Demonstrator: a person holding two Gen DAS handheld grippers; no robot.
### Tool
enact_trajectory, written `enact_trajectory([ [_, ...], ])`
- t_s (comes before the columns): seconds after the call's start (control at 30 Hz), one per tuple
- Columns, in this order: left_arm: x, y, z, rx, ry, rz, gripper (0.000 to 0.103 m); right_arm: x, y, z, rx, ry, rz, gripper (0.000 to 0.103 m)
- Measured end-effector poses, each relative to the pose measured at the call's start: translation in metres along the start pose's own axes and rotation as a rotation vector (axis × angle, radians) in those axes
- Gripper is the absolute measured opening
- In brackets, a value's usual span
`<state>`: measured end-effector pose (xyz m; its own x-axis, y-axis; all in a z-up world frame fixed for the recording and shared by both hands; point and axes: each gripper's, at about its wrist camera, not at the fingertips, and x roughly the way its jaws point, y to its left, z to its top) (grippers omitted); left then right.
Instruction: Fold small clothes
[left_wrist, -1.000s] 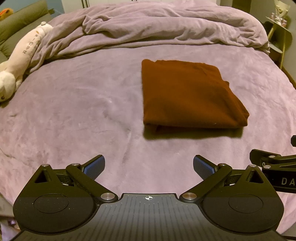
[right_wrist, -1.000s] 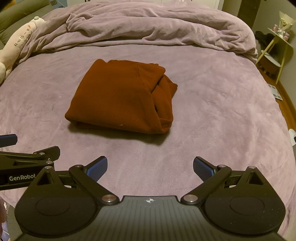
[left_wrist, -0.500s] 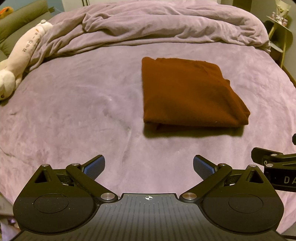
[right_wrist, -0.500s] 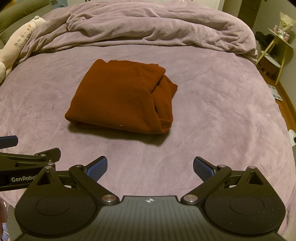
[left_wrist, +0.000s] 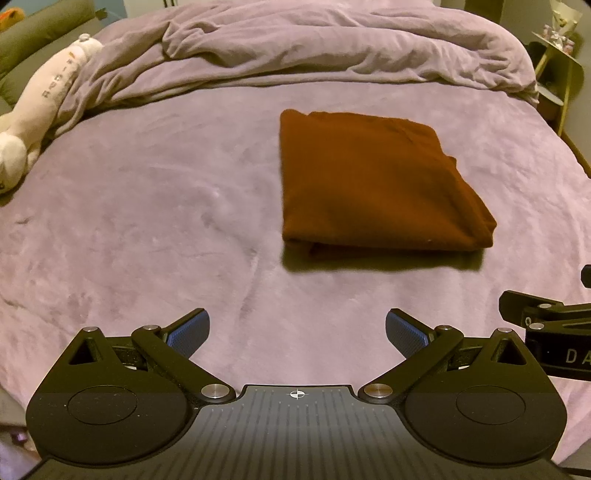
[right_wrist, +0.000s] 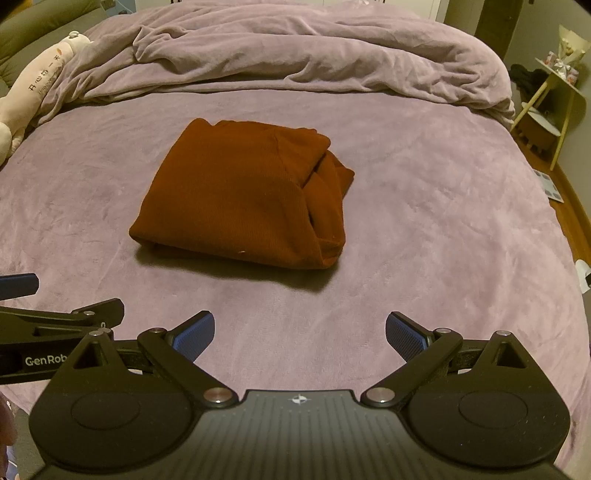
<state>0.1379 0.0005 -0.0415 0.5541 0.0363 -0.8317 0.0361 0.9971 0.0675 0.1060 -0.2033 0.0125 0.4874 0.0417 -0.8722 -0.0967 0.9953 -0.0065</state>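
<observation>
Centrally, the rust-brown garment lies folded into a compact block on the purple bedspread, in the middle of the right wrist frame and right of centre in the left wrist frame. Its left and near edges are straight folds; its right side shows stacked layers with an open slit between them. A dark shadow runs along the near edge.

Bare bedspread surrounds the garment on all sides, with the widest open stretch at the left of the left wrist frame. A rumpled purple duvet borders the top of both frames, apart from the garment's far edge. A cream plush toy lies at the upper left edge. A small yellow-legged side table stands beyond the bed's right edge.

The left gripper and the right gripper sit at the bottom of their frames, jaws spread wide and empty, well short of the garment's near edge, side by side.
</observation>
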Motion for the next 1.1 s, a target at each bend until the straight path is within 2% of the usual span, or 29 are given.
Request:
enact_trajectory([
  [1.1, 0.0026, 0.0020, 0.0014, -0.013, 0.007, 0.000, 0.103, 0.0011, -0.0007, 0.0002, 0.000, 0.002, -0.008, 0.099],
])
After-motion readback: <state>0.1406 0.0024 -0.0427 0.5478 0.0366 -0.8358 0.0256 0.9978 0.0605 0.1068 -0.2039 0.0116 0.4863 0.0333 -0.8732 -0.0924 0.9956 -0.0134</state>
